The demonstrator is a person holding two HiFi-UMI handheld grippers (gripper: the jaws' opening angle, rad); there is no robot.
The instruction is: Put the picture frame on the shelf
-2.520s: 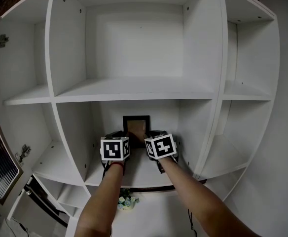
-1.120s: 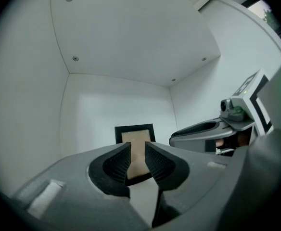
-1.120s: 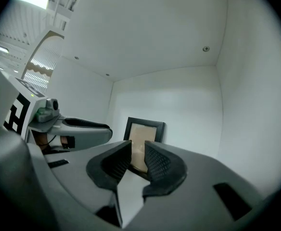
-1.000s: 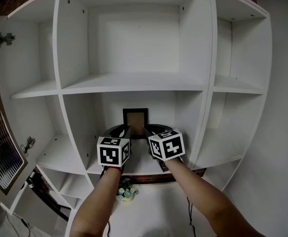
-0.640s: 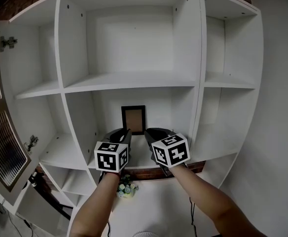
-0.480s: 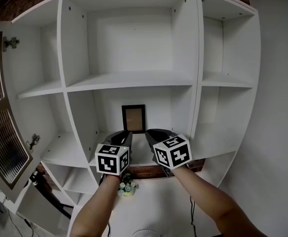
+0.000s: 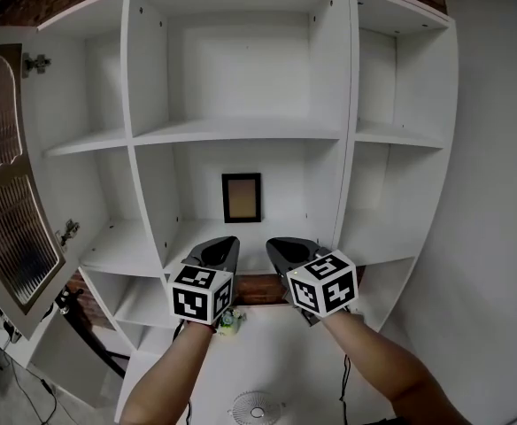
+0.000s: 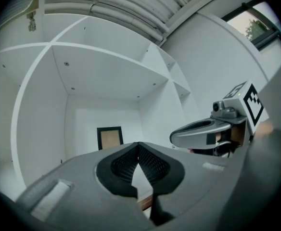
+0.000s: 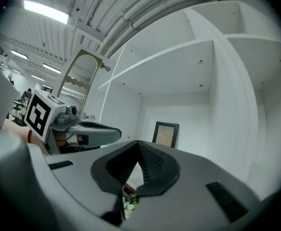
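**Pulled back from the picture frame (image 7: 242, 197)**

It stands upright against the back wall of the shelf's (image 7: 281, 229) middle compartment, nothing touching it. The left gripper (image 7: 231, 240) and right gripper (image 7: 271, 243) hang side by side before the front edge, well apart from it. Their jaws have just been closing and now meet, with nothing between.
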